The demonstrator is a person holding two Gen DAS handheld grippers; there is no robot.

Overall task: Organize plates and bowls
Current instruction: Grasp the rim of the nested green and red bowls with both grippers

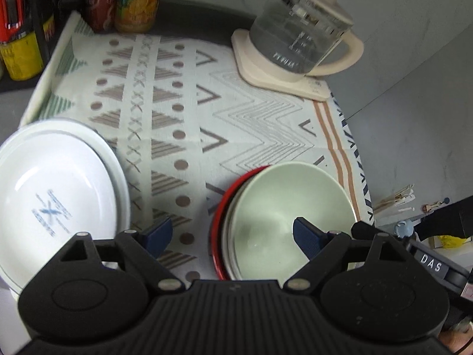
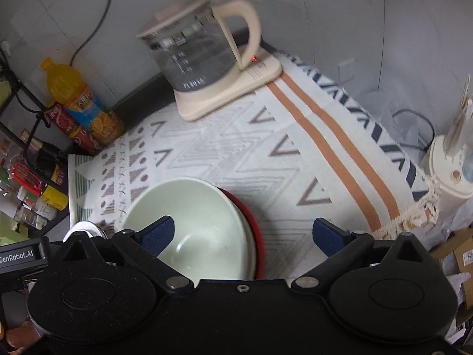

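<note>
A pale green bowl (image 1: 283, 207) sits nested in a stack on a red bowl (image 1: 220, 222) on the patterned cloth. My left gripper (image 1: 233, 235) is open and empty, just above the stack's near left rim. White plates (image 1: 56, 189) lie stacked at the left. In the right wrist view the green bowl (image 2: 201, 216) and red bowl (image 2: 255, 230) lie under my open, empty right gripper (image 2: 251, 236), whose left finger hangs over the bowl. A white plate edge (image 2: 85, 226) peeks out at the left.
A glass kettle (image 1: 298, 32) on a cream base stands at the back right, also seen in the right wrist view (image 2: 204, 56). Drink bottles (image 1: 136, 0) and cans stand at the back left. A grey wall runs along the right. A cream appliance (image 2: 449, 171) sits at the cloth's right edge.
</note>
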